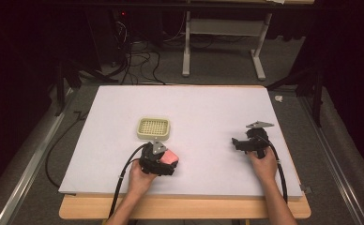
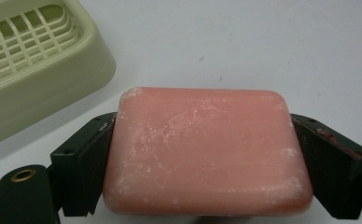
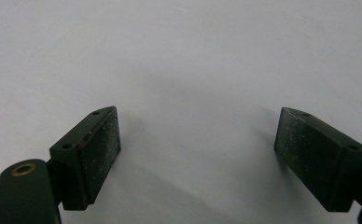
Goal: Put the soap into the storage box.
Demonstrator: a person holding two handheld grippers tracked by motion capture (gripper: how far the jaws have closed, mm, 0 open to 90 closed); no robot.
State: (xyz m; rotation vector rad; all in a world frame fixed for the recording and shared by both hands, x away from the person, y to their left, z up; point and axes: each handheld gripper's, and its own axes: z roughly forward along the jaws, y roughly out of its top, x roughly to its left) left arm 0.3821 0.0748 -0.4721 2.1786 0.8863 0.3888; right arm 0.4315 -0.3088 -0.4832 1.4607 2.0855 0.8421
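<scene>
Table edges: the white board (image 1: 208,108) covers most of the wooden table (image 1: 185,208); both grippers work in its near half, well in from the side edges.
Open room: bare white surface lies between the two grippers and across the far half of the board.
Left gripper (image 1: 163,161): its jaws press on the two short sides of a pink soap bar (image 2: 207,151), clamping it flat between the pads; white scuffs mark the bar's top.
Soap position: near the board's front, just in front of the soap dish.
Right gripper (image 3: 198,154): jaws spread wide with nothing between them, low over bare board, well apart from the soap.
Nearby: a pale green slatted soap dish (image 2: 34,70) sits just beyond and to the left of the held bar, close but not touching.
</scene>
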